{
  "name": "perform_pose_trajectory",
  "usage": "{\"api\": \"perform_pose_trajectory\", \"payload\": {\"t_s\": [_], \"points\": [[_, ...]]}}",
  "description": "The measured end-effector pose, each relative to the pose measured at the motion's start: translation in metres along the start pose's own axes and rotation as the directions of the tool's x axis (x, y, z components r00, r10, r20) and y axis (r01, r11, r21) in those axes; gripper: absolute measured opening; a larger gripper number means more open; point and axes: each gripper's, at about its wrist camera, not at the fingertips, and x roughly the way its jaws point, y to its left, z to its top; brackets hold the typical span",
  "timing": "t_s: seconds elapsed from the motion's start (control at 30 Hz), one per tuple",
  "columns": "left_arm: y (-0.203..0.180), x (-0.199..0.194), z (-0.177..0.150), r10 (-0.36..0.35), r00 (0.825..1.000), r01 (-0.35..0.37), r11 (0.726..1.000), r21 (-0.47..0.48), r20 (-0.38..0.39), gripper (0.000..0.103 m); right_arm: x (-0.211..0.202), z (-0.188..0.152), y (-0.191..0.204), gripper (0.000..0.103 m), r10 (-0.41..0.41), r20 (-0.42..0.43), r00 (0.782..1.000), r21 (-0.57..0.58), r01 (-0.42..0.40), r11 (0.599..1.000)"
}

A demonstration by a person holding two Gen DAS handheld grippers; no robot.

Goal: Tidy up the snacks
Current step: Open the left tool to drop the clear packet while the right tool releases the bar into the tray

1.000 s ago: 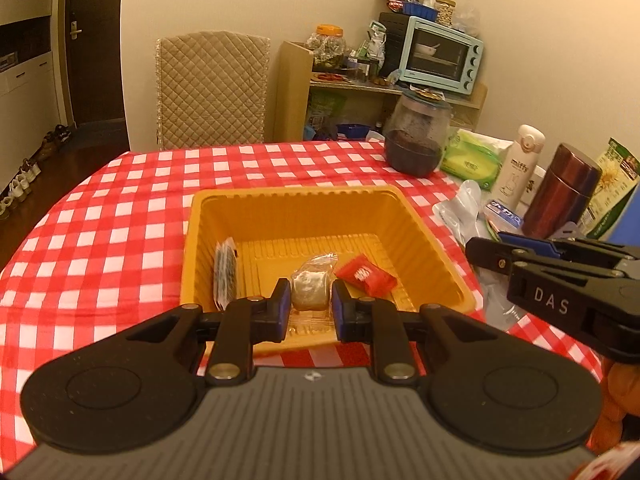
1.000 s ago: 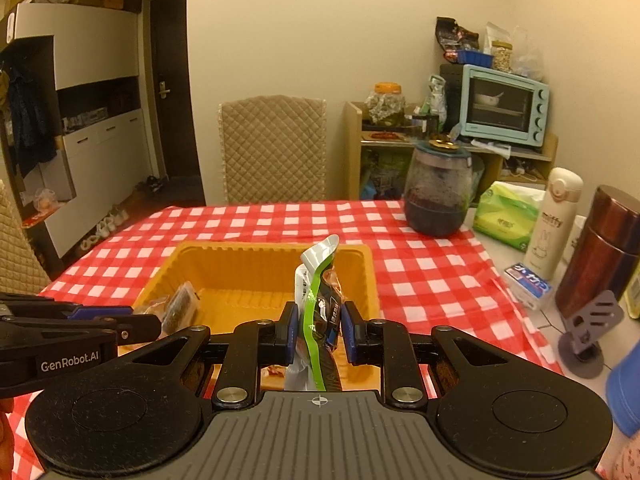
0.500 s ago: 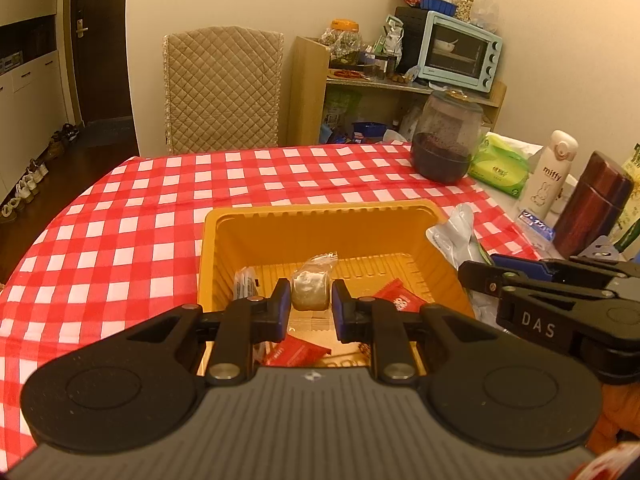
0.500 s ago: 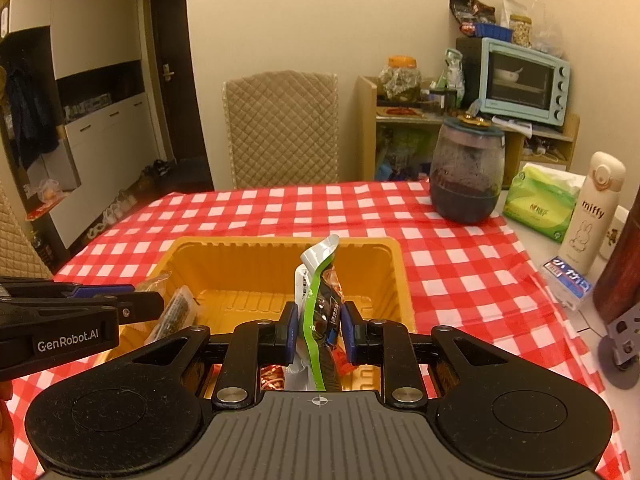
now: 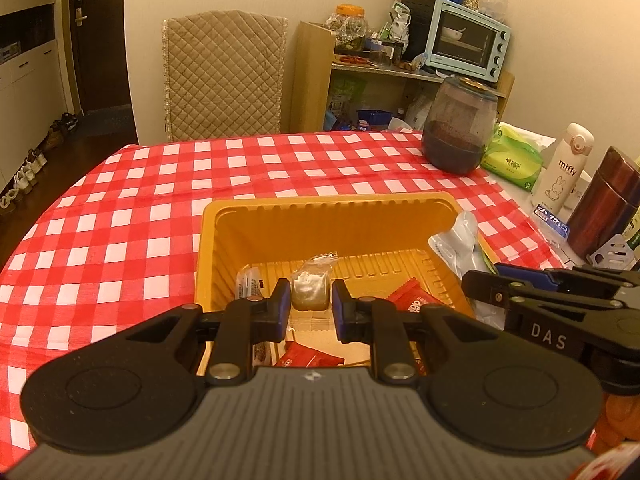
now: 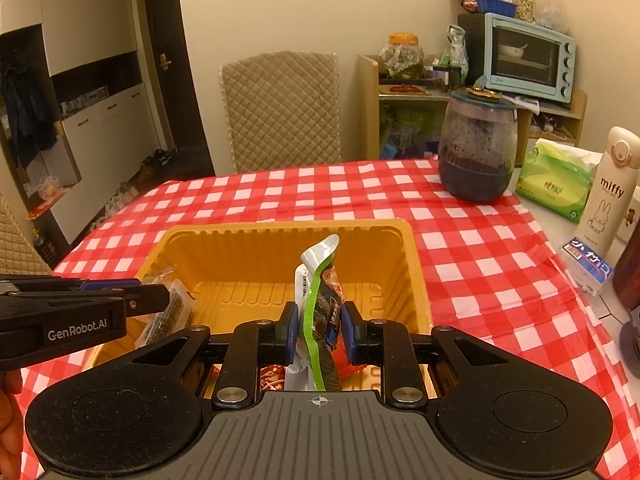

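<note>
While hovering over the yellow plastic tray, got the left gripper clamped on a small clear-wrapped snack, pads pressing it from both sides. Same deal on the right gripper: squeezed tight on a green-and-white snack pouch standing upright between the pads, top corner curling over. Both hanging above the near half of the tray, right gripper visible at the edge of the left wrist view, pouch poking up by the tray's right wall.

Down in the tray already: a couple of red snack packets, one near the right side and one closer to the front, plus a dark-filled clear packet leaning at the left wall. Can't read any labels.

Tray sitting on the counter with a red-and-white checkered cloth. Off to the right, well apart from the tray: dark glass jar, green tissue pack, white miffy bottle. Quilted chair behind the counter, blue toaster oven on a shelf.
</note>
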Motion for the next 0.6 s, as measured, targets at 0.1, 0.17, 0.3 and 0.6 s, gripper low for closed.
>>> {"api": "perform_pose_trajectory", "payload": {"t_s": [0.1, 0.17, 0.3, 0.6], "points": [[0.0, 0.004, 0.0, -0.016, 1.0, 0.016, 1.0, -0.005, -0.007, 0.021, 0.0, 0.0, -0.001, 0.023, 0.0, 0.0, 1.0, 0.002, 0.0, 1.0], [0.001, 0.005, 0.0, -0.021, 1.0, 0.021, 1.0, -0.016, -0.005, 0.041, 0.0, 0.0, -0.001, 0.023, 0.0, 0.002, 1.0, 0.004, 0.0, 1.0], [0.004, 0.003, -0.001, 0.0, 1.0, 0.0, 1.0, -0.021, 0.008, 0.046, 0.0, 0.0, -0.003, 0.023, 0.008, 0.005, 1.0, 0.018, -0.008, 1.0], [0.017, -0.003, -0.001, 0.032, 0.999, -0.031, 0.999, -0.042, 0.011, 0.046, 0.001, 0.001, 0.001, 0.023, 0.056, 0.01, 0.998, 0.046, -0.056, 0.997]]}}
